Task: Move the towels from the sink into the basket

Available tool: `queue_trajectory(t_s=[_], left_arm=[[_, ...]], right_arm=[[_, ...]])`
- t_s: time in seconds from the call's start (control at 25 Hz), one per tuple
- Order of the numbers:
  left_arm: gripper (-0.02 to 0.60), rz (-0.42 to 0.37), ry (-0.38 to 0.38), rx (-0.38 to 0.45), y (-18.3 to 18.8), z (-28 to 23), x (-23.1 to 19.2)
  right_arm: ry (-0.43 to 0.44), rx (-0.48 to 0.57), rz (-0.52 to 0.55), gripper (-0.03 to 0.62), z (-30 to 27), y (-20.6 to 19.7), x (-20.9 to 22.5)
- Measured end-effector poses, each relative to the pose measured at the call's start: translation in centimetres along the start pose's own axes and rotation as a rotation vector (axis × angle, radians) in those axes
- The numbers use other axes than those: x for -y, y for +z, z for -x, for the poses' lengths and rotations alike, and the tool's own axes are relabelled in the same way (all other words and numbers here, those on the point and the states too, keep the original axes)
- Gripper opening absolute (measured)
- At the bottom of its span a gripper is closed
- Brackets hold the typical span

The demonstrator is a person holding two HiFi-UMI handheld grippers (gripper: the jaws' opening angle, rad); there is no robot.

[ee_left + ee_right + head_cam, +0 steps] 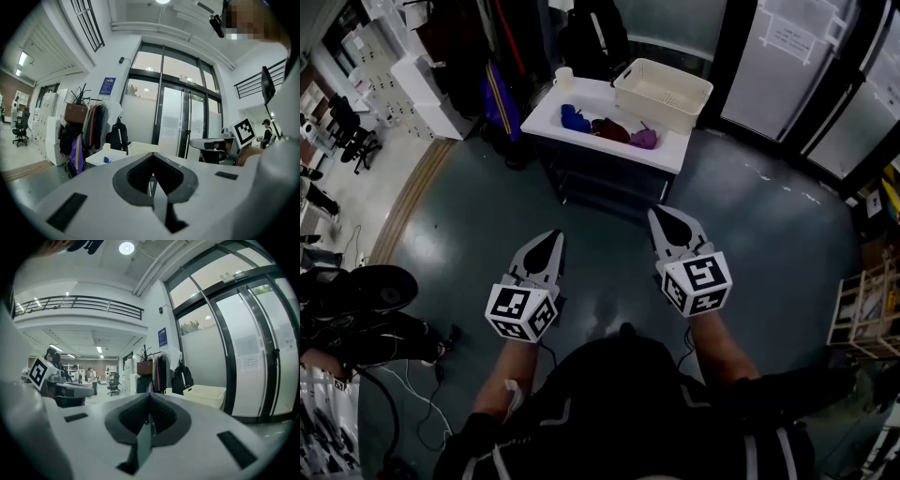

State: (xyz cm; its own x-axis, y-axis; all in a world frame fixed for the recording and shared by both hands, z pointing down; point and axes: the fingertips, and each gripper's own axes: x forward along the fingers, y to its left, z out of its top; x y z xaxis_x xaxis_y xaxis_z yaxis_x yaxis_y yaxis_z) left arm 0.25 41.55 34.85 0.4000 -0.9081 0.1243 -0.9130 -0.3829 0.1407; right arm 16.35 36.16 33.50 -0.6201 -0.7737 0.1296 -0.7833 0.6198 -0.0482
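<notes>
Nothing has been picked up yet; from where I stand this looks like the approach, before the first grasp. The person is out on the open floor (769, 234), well short of the bench (609, 150), holding both tools out in front and roughly level, pointed toward it.

The left hand-held gripper (547, 244) is clenched with nothing in it, and its own view shows the jaws meeting on bare air. The right hand-held gripper (667, 223) is the same: pressed together and empty.

The towels all lie in the sink (546, 115) at the far side of the room. There is a blue towel (575, 118) at the left, a dark red towel (611, 129) in the middle and a purple towel (643, 139) at the right, bunched close to one another. The basket (630, 94) stands on the same bench, just beside them to the far right. It looks empty, though I can't see all of its bottom.

So I judge the task is at its very start. The next move calls for closing the gap to the bench, spreading one pair of jaws and coming down onto a towel. The purple one is nearest the basket and would need the shortest carry. The cloth is soft and crumpled, so the bite should be taken on a raised fold, or a neighbouring towel may get dragged along.
</notes>
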Motion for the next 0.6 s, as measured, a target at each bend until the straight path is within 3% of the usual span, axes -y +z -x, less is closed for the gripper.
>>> queue_trajectory(t_s=[0.44, 0.6], left_arm=[[0.005, -0.004, 0.028, -0.041, -0.1, -6.0, -0.8], [0.005, -0.012, -0.018, -0.049, -0.6, -7.8, -1.1]], right_arm=[[0.047, -0.019, -0.015, 0.002, -4.0, -0.5, 5.0], [0.033, -0.024, -0.017, 0.002, -5.5, -0.9, 5.8]])
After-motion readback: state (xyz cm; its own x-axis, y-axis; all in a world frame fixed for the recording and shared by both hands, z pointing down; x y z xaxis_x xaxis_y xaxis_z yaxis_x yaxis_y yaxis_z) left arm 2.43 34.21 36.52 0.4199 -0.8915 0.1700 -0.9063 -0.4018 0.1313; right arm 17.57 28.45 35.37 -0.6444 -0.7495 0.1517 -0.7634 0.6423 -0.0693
